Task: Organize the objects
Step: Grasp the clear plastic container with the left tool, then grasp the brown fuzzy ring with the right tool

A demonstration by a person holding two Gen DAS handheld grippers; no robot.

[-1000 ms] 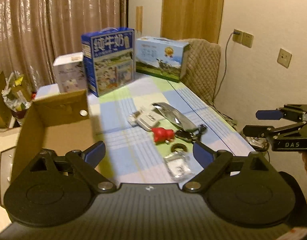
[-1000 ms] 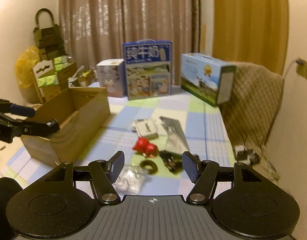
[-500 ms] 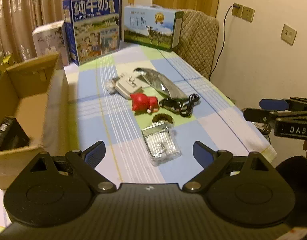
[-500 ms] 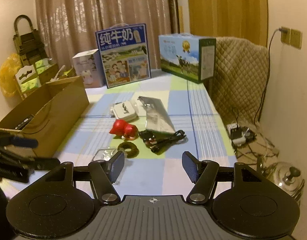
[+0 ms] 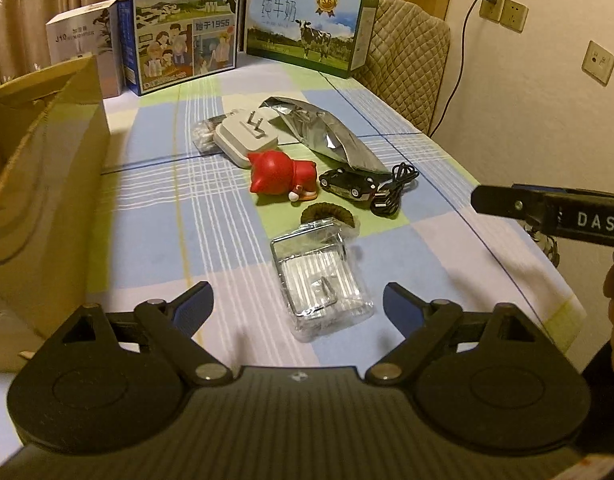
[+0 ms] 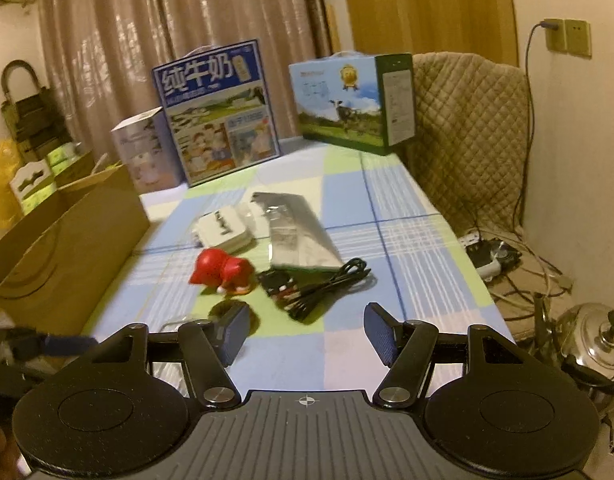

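My left gripper [image 5: 297, 300] is open and empty, low over the table, with a clear plastic box [image 5: 321, 280] lying between its fingertips. Beyond it lie a dark ring [image 5: 329, 214], a red cat figure [image 5: 281, 176], a black toy car [image 5: 347, 182], a black cable [image 5: 395, 192], a silver foil pouch [image 5: 327, 132] and a white charger [image 5: 245, 138]. My right gripper [image 6: 307, 334] is open and empty near the table's front edge, short of the cable [image 6: 331, 288] and the red figure [image 6: 223, 270]. An open cardboard box [image 5: 39, 176] stands at the left.
Two milk cartons [image 5: 185, 24] [image 5: 307, 28] and a small white box [image 5: 85, 42] stand at the table's far end. A quilted chair [image 6: 467, 136] is to the right, with a power strip, cords and a steel kettle [image 6: 591, 340] on the floor beside it.
My left gripper has swung from the cardboard box toward the table's middle and come down close to the clear plastic box. My right gripper has moved forward toward the cable. Both stay open.
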